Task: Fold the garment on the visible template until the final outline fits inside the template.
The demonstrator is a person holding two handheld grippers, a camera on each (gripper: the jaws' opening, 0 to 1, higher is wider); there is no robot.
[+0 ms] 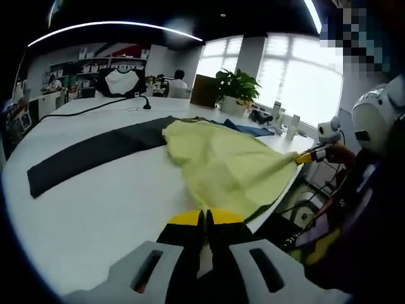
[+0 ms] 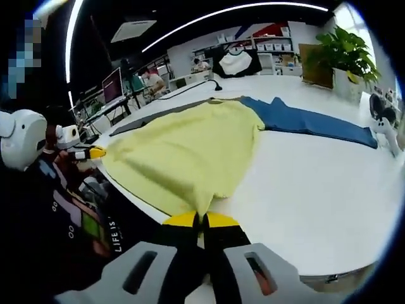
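A pale yellow garment [image 1: 221, 164] lies spread on the white table [image 1: 107, 209], partly over a long dark grey template strip [image 1: 95, 152]. My left gripper [image 1: 205, 218] is shut, its yellow tips on the garment's near edge. In the left gripper view, the right gripper [image 1: 305, 158] pinches a stretched corner of the garment at the table's right edge. In the right gripper view, the garment [image 2: 183, 149] draws to a point between my shut right gripper [image 2: 201, 219] tips. The left gripper [image 2: 95, 152] grips the garment's far left corner, and the template [image 2: 158, 115] shows beyond the cloth.
A blue garment [image 2: 316, 120] lies flat beside the yellow one. A black cable [image 1: 95, 109] runs across the far table. A potted plant [image 1: 237, 85] and small bottles [image 1: 278, 117] stand at the table's back edge. People sit at desks [image 2: 152, 79] in the background.
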